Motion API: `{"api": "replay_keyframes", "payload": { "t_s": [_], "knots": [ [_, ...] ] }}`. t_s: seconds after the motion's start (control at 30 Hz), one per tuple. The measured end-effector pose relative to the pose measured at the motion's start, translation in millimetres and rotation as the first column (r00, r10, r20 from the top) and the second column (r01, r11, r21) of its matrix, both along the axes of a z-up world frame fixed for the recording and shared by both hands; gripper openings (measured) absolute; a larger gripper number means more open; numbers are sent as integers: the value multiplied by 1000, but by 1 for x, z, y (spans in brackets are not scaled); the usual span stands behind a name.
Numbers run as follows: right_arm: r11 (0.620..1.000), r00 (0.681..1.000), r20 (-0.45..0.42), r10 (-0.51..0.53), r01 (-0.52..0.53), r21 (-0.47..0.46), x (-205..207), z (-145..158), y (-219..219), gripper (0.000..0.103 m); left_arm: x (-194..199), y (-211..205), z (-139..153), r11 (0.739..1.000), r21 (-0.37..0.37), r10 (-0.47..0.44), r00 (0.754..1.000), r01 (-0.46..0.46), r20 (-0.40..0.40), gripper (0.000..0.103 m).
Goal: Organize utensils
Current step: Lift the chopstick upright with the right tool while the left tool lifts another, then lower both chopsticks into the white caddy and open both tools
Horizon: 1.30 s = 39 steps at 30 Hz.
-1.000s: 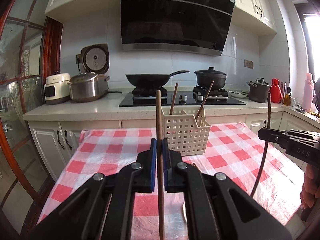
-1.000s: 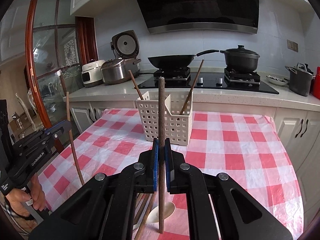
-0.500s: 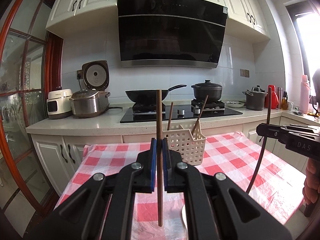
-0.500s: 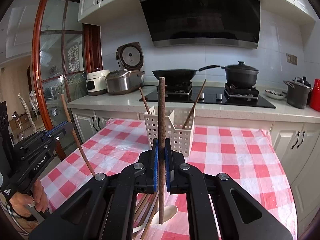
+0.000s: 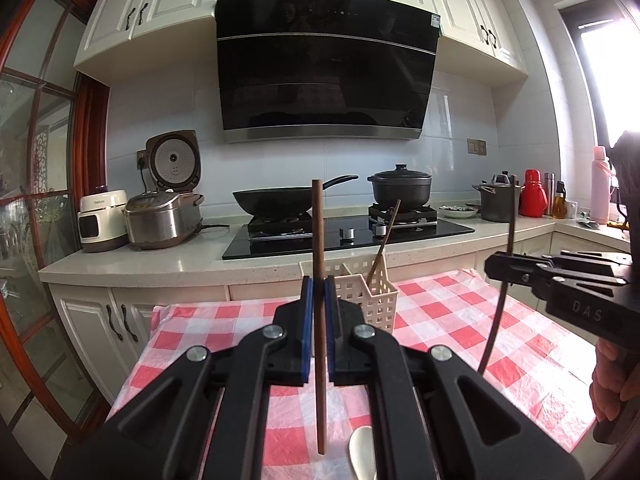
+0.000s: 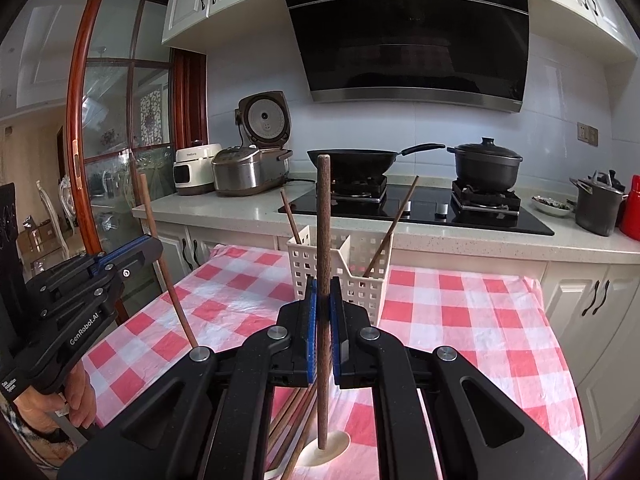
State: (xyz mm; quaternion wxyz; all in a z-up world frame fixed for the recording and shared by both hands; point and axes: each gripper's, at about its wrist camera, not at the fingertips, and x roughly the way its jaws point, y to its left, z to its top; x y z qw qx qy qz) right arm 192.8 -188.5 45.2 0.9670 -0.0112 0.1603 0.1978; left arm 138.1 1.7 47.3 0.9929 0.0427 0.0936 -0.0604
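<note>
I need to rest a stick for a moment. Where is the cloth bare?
Bare checked cloth lies right of the white basket, and left of it toward the table edge. Near the fingers it is crowded: loose chopsticks and a spoon.

- A black range hood (image 5: 326,68) hangs under white wall cabinets (image 5: 160,4).
- A black wok (image 5: 276,200) and a lidded black pot (image 5: 400,190) sit on the stove burners.
- A steel rice cooker (image 5: 162,216), lid raised, stands beside a white appliance (image 5: 100,220).
- A red-and-white checked tablecloth (image 6: 460,300) covers the table.
- A red thermos (image 5: 533,198) stands near a grey stockpot (image 5: 498,202).
</note>
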Motion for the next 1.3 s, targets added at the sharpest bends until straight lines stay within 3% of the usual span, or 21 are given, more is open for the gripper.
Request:
{"api": "replay_keyframes", "payload": {
  "t_s": [0.3, 0.73, 1.0, 1.3],
  "knots": [
    [1000, 1000, -23, -15, 15, 12, 39, 1, -1, 7, 47, -22, 6, 999, -3, -48, 998, 48, -26, 6],
    [999, 999, -30, -28, 29, 26, 98, 18, -4, 7, 126, -33, 31, 999, -6, -43, 999, 43, -28, 6],
    [1000, 1000, -14, -20, 20, 20, 128, 35, 3, 7, 174, -13, 51, 997, -74, -38, 998, 34, -49, 6],
    [999, 1000, -9, -21, 22, 44, 150, 44, 0, 7, 207, -15, 76, 1000, -12, -22, 1000, 22, -3, 6]
  ]
}}
